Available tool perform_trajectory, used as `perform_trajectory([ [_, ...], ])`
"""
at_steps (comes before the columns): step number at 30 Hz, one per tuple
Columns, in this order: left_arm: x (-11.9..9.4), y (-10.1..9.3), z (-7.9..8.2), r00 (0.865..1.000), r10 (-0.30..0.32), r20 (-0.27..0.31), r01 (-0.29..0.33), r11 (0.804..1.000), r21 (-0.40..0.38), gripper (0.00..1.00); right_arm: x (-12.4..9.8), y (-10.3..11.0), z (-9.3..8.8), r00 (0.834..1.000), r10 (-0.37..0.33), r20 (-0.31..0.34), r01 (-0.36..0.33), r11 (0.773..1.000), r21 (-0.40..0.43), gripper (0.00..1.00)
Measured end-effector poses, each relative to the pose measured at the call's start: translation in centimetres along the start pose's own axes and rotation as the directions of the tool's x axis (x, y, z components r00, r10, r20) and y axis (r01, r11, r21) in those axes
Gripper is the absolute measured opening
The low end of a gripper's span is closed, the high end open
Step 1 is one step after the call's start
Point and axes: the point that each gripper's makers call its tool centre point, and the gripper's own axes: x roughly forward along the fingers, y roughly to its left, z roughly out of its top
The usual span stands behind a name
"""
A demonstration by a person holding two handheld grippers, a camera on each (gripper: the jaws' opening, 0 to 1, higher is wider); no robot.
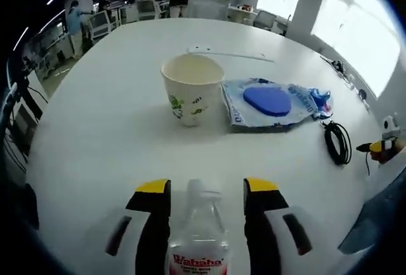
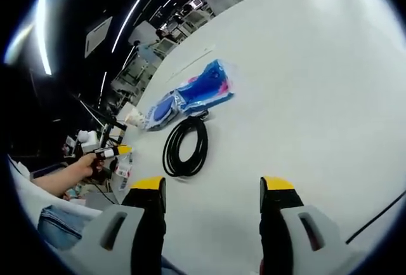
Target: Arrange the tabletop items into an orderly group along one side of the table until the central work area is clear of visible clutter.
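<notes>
Both grippers show yellow-tipped black jaws rising from the bottom of their own views. Starting with the left gripper [image 1: 207,192]: its jaws stand on either side of a clear plastic water bottle [image 1: 198,237], whose red-lettered label and neck sit between them; the jaws look close against the bottle's sides, though whether they actually press on it I cannot tell. Beyond the bottle, on the white table [image 1: 95,129], stands an upright paper cup [image 1: 191,89] printed with small green leaves (its mouth is open and the inside looks pale). Just to the right of the cup lies a flat, crinkled plastic package [image 1: 274,103] with a blue oval shape showing on top and blue and red print at its right end. Behind the cup and package a thin white strip [image 1: 229,53] lies flat on the table. Further right, near the table's edge, is a coiled black cable [image 1: 337,143].

Moving on to the right gripper [image 2: 213,189]: its jaws stand well apart with nothing between them, only bare table [image 2: 304,84]. Ahead of the left jaw lies the same coiled black cable [image 2: 185,146], and just beyond it, touching or nearly so, the blue package [image 2: 190,94], with the paper cup [image 2: 135,119] past its far end. At the left of this view a person's hand [image 2: 81,167] holds the other gripper.
</notes>
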Motion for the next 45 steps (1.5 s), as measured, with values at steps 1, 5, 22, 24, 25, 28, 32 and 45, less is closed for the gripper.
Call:
perform_trajectory([
  [1, 0.2, 0.0, -0.1, 1.0, 0.001, -0.008, -0.001, 1.0, 0.0, 0.42, 0.0, 0.0, 0.0, 1.0, -0.001, 0.0, 0.001, 1.0, 0.001, 0.59],
  [5, 0.6, 0.0, -0.4, 0.999, 0.008, -0.042, -0.008, 1.0, 0.004, 0.38, -0.1, 0.0, -0.1, 1.0, -0.002, 0.0, 0.002, 1.0, 0.005, 0.59],
  [22, 1.0, 0.2, -1.2, 0.994, 0.021, -0.104, -0.016, 0.999, 0.045, 0.21, 0.3, 0.0, 0.0, 1.0, -0.001, -0.008, 0.001, 1.0, 0.013, 0.58],
  [24, 0.7, 0.1, -1.3, 0.994, 0.023, -0.105, -0.017, 0.998, 0.055, 0.21, 0.4, 0.1, 0.2, 1.0, 0.0, -0.005, 0.0, 1.0, 0.014, 0.58],
  [25, 0.4, 0.1, -1.3, 0.995, 0.024, -0.096, -0.018, 0.998, 0.058, 0.2, 0.3, 0.2, 0.2, 1.0, 0.0, -0.004, 0.0, 1.0, 0.013, 0.58],
  [28, -0.5, 0.4, -1.0, 0.997, 0.028, -0.074, -0.023, 0.997, 0.072, 0.2, 0.3, 0.1, 0.2, 1.0, 0.001, -0.003, 0.0, 1.0, 0.013, 0.58],
  [32, -2.5, 0.9, -0.1, 0.999, 0.036, -0.009, -0.035, 0.996, 0.08, 0.2, 0.2, -0.1, 0.1, 1.0, -0.001, -0.006, 0.001, 1.0, 0.013, 0.58],
  [45, -9.5, 3.6, 2.1, 0.971, 0.113, 0.21, -0.098, 0.992, -0.076, 0.2, 0.1, -0.4, -0.1, 1.0, 0.0, -0.004, 0.001, 1.0, 0.026, 0.58],
])
